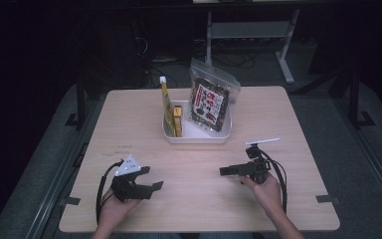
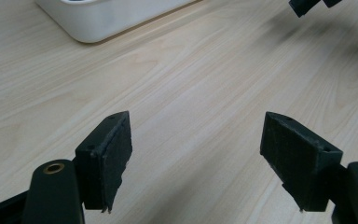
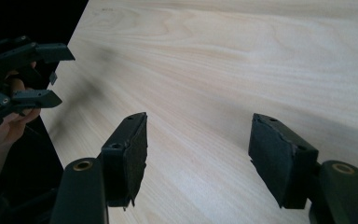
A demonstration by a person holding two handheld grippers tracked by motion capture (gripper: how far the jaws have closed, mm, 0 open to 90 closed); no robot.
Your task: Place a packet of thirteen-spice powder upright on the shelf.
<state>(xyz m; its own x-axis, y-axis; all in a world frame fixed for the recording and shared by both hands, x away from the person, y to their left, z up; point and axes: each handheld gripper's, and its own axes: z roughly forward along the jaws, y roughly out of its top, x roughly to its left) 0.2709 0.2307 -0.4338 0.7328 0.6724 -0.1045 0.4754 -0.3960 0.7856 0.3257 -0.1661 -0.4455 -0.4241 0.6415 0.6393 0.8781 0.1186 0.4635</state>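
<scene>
Facing unreadable snack bag (image 1: 210,102) print, jaws apart.

Light wood table (image 1: 129,114), square top, pale grain, under dim light. Black tape tabs on near edge: left tab (image 1: 69,201), right tab (image 1: 327,199). Grey carpet floor (image 1: 328,129) on both sides of table. Metal floor rail (image 1: 59,184) runs along left side. Beyond table, dark room: white desk frame (image 1: 283,45), tangle of cables (image 1: 229,59) on floor beside it.
</scene>
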